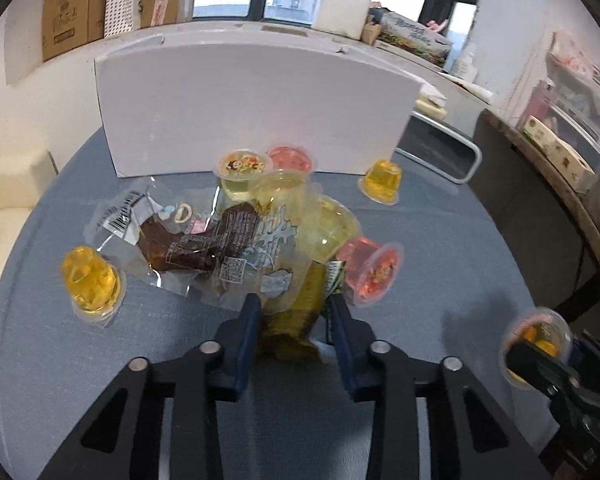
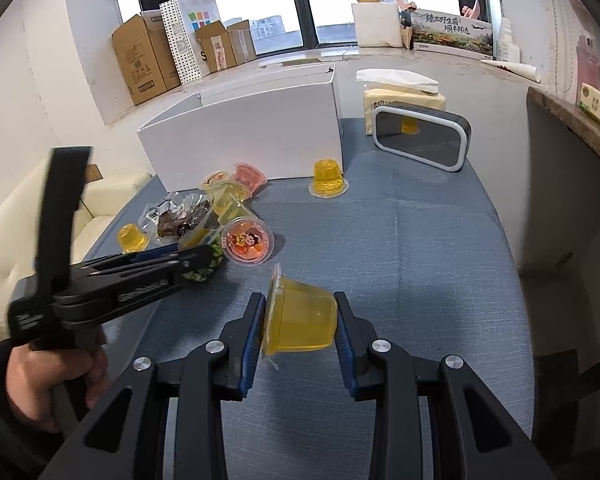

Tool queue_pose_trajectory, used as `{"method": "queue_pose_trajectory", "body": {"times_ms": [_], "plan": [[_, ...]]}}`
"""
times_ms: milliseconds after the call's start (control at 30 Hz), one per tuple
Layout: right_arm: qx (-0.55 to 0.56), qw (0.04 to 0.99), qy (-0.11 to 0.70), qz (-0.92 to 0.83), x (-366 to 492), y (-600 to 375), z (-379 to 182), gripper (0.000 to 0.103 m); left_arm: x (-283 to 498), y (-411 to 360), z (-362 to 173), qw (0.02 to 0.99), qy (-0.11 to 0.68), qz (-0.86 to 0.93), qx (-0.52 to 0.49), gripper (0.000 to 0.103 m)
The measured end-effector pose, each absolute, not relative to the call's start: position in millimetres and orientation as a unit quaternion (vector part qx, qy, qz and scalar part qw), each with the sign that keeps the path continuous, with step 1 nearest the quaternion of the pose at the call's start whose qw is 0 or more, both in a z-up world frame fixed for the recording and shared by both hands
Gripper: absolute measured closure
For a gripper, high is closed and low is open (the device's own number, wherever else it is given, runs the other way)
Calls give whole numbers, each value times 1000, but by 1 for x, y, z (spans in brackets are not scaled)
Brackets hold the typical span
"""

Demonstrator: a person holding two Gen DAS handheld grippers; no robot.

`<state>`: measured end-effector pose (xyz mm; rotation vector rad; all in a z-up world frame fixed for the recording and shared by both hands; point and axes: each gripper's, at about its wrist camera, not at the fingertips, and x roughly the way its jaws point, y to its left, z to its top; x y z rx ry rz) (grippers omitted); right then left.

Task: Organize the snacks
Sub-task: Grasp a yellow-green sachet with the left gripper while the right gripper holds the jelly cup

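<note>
Left tool pinches a yellow-green snack packet beside jelly cups on the blue table

Left tool pads cover sides of yellow-green packet; its near end sits behind tool body, print unreadable. Right tool cut off at right edge in left wrist view, blurred; cup in it smeared, lid art illegible. Left hand part-cut by frame edge. Clear wrappers overlap in pile; count unclear. White box interior hidden.
</note>
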<state>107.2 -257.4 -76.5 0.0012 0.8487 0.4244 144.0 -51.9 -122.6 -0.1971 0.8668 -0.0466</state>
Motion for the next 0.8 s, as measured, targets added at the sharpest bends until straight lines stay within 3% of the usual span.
{"method": "queue_pose_trajectory", "body": {"times_ms": [800], "plan": [[-14,887,399,231,92,-227,-67,67,63,-38,-86,918,387,-60,-67,70]]}}
